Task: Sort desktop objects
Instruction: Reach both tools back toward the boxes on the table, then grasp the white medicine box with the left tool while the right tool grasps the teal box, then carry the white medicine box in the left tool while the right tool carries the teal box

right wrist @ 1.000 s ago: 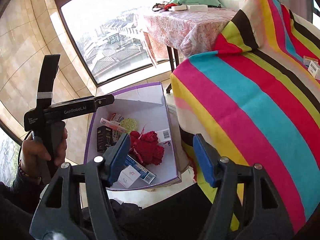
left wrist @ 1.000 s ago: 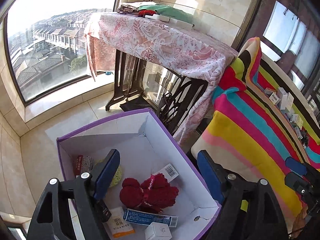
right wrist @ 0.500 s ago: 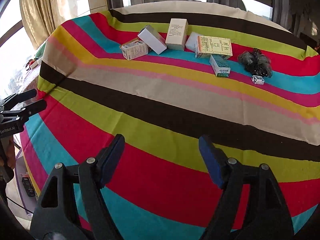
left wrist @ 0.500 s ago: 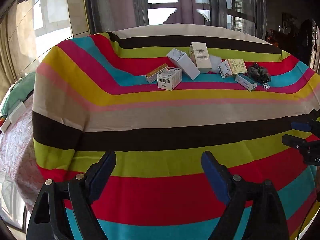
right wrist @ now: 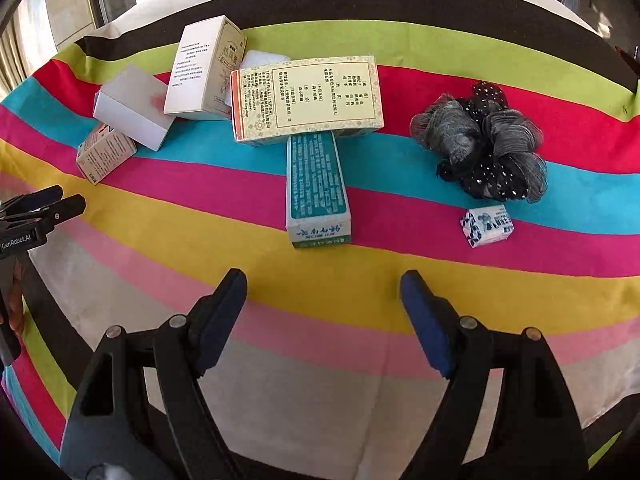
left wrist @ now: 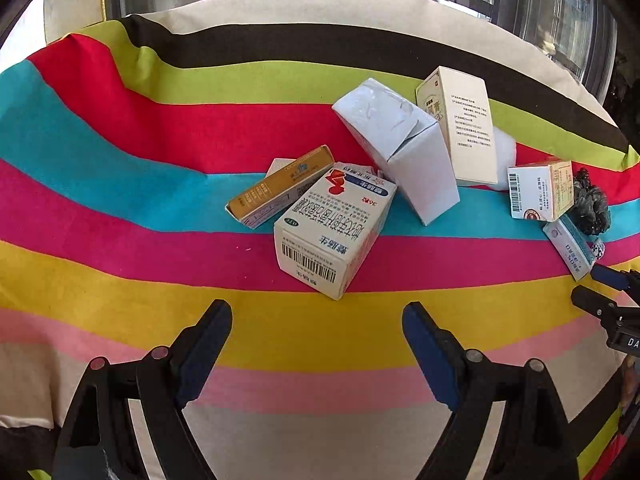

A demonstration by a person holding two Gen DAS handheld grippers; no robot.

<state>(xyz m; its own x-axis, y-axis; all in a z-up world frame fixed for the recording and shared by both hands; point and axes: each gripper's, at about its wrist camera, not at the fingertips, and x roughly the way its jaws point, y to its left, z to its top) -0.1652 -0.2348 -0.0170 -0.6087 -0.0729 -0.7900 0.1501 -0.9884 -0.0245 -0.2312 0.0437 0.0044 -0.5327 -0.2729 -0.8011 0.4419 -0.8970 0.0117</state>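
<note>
Now both tools hover over the striped desk [left wrist: 120, 264] with nothing in them: the left hand-held gripper [left wrist: 316, 332] stands wide and empty, its jaws having just eased apart, and the right hand-held gripper [right wrist: 322, 300] likewise gapes empty, its jaws having just been opening too. Take the barcode box [left wrist: 332, 236] as the landmark: it lies just ahead of the left fingers, with the yellow carton [left wrist: 280, 188] touching its far left side and the tilted white box [left wrist: 400, 148] leaning in from behind it on the right. Well off to the right of the barcode box lies the teal box [right wrist: 316, 188], straight ahead of the right tool, its far end tucked against the cream leaflet box [right wrist: 308, 100]; the dark scrunchie [right wrist: 484, 140] and a small wrapped sweet [right wrist: 486, 226] lie farther right again. My read: each tool should straddle its nearest box across the narrow width, pads square to the long sides, and lift straight up so that leaning white box doesn't tumble.
</note>
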